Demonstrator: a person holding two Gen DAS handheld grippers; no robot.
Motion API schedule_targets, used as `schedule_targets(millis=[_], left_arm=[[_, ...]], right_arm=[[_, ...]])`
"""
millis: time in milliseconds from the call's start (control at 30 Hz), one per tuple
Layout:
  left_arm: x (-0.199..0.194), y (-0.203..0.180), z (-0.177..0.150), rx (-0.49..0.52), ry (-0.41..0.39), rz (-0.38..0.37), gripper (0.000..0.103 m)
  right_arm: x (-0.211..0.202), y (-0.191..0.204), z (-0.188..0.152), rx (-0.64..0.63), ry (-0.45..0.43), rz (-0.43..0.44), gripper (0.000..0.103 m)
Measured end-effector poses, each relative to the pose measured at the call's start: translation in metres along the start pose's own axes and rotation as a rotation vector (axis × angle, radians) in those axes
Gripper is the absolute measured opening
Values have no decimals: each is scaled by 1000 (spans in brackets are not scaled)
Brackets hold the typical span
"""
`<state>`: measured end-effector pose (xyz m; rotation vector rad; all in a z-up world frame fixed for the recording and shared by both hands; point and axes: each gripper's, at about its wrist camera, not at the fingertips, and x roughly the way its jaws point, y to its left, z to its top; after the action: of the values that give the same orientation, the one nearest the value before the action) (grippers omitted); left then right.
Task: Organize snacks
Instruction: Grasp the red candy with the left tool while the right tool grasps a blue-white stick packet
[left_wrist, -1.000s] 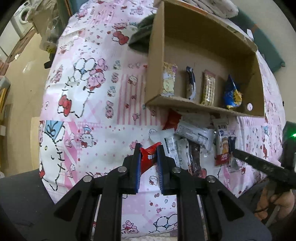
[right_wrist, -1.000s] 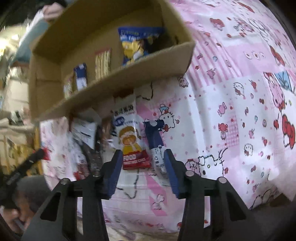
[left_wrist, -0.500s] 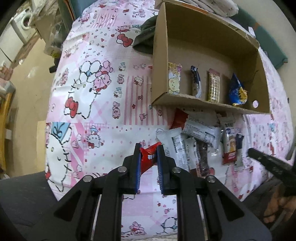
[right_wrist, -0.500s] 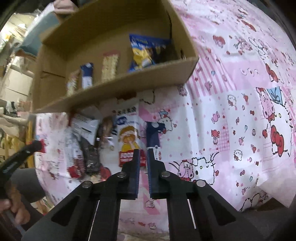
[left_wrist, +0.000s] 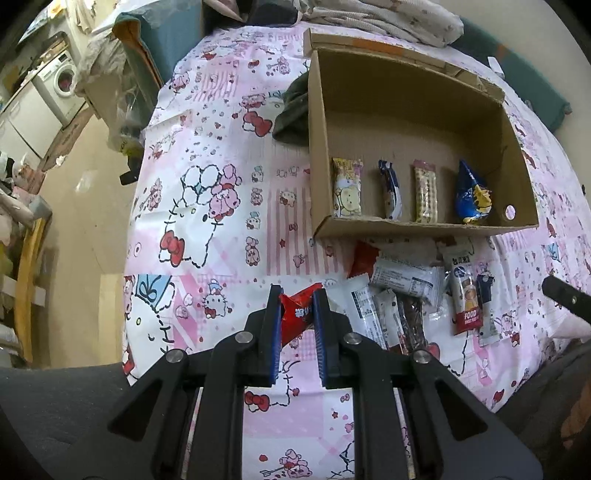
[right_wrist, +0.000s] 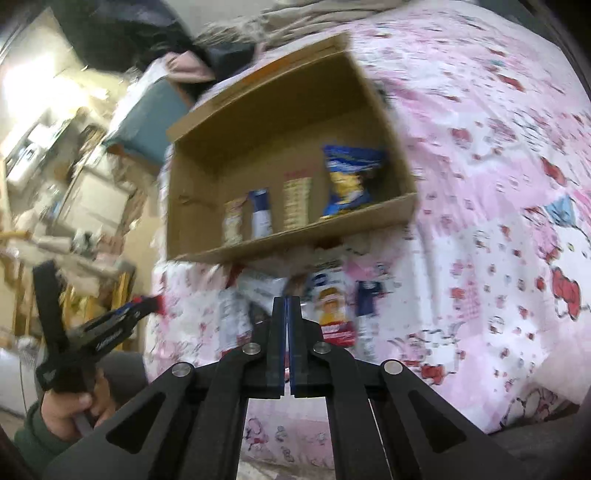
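Only the left view shows the left gripper (left_wrist: 297, 299) pinching a crinkly red packet (left_wrist: 295, 314). The right gripper (right_wrist: 287, 306) is closed, empty, before the cardboard box (right_wrist: 295, 243).

The left camera sits behind the left tongs (left_wrist: 298, 295) and looks down along them from well above the surface (left_wrist: 221, 155), with the box (left_wrist: 406, 225) ahead and to their right. The right camera rides behind the right tongs (right_wrist: 287, 300), held lower and tilted, facing the same box (right_wrist: 295, 240) straight ahead; its picture is blurred. Both views share the box, its row of snacks and the loose packets (left_wrist: 406, 284) before it. Each view catches the other tongs at its edge.
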<state>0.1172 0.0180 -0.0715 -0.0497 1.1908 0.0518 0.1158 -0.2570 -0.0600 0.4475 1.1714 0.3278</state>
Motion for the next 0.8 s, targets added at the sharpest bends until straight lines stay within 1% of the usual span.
schedule_targets(millis=[33,67,100,133,200,233,267,300,333,367,400,467,567,600,667,733,800], left_arm=[[1,0,-1,-2,6,-3,13],[3,-1,-1,-5,11,-7,13],[4,-1,-2,-8,16,-14,13],[5,-2,-2,-9,20,-19,13],[9,-4,-2,-11,28,-31,13],[9,-5,-2,-12,29,-33,13],[11,-6,-1,-15,31,-35,13],[11,-5,-1,-18,31,-36,13],[12,-4,-1,-23,33,-38,13],[13,-3,-1,-30,36,-40,13],[13,-1,-1,-37,40,-45,13],[13,2,-1,-48,43,-47,13],[10,8,-1,-78,44,-65,13],[7,10,0,-90,40,-74,13],[3,11,2,-98,31,-82,13],[-4,8,4,-91,10,-85,13],[-9,3,8,-60,-18,-62,13]], right_arm=[[3,-8,2,36,10,-36,7],[8,-15,3,69,26,-73,15],[15,-21,5,92,47,-104,26],[24,-26,7,109,69,-134,31],[51,-33,9,109,160,-205,56],[63,-34,8,97,198,-229,58],[76,-35,6,76,239,-268,57],[89,-33,3,43,276,-315,52],[96,-32,0,26,298,-330,44],[103,-29,-3,0,325,-338,19],[107,-24,-6,-42,343,-357,18],[101,-17,-7,-82,314,-371,18],[72,-13,-5,-53,236,-272,18],[58,-12,-5,-41,205,-218,18],[42,-9,-5,-25,170,-153,18],[24,-4,-5,-15,136,-65,18],[8,1,-6,-8,91,18,18]])
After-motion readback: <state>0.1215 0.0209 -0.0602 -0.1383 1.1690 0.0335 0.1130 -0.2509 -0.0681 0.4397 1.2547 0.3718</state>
